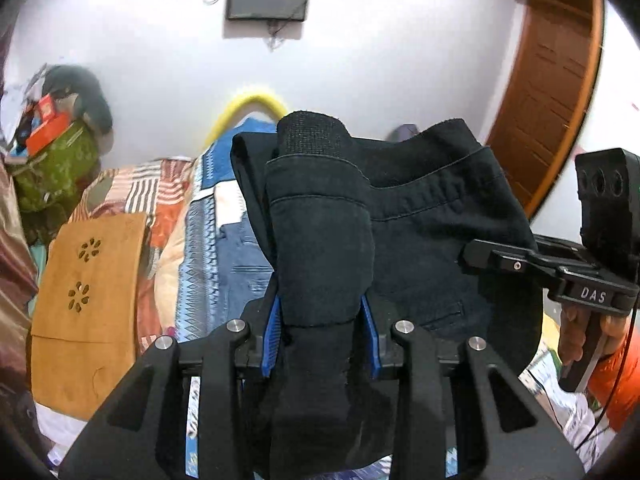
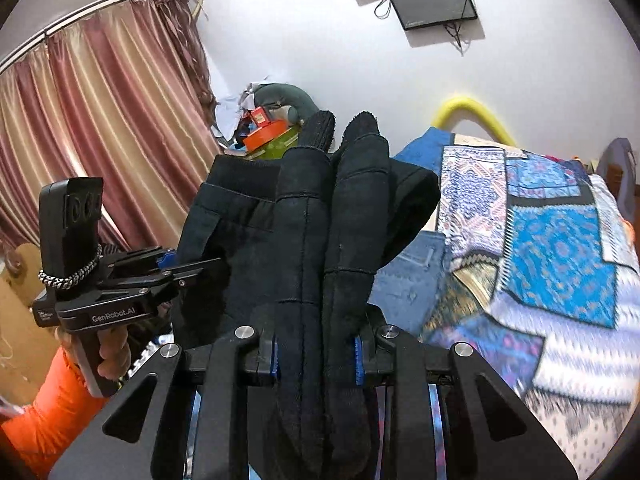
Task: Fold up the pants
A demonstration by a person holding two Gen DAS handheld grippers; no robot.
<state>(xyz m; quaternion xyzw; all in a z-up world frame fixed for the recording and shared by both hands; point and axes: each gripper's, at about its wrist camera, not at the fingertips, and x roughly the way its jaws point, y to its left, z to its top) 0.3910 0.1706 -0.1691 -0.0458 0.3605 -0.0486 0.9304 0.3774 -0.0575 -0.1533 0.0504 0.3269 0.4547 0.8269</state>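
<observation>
The black pants [image 1: 424, 216] hang lifted above the bed, held at the waistband between both grippers. My left gripper [image 1: 322, 316] is shut on a bunched fold of the waistband, which fills the gap between its blue pads [image 1: 270, 332]. My right gripper [image 2: 316, 356] is shut on another bunch of the pants [image 2: 320, 240], folded in thick layers between its pads. In the left wrist view the right gripper [image 1: 480, 258] clamps the fabric's right edge. In the right wrist view the left gripper [image 2: 176, 272] clamps the left edge.
A patchwork blanket [image 2: 560, 248] covers the bed below. Blue jeans [image 1: 240, 264] lie on it under the black pants. A brown wooden board [image 1: 88, 320] lies at left. A cluttered pile [image 1: 56, 152], curtains [image 2: 100, 140] and a wooden door [image 1: 548, 92] surround the bed.
</observation>
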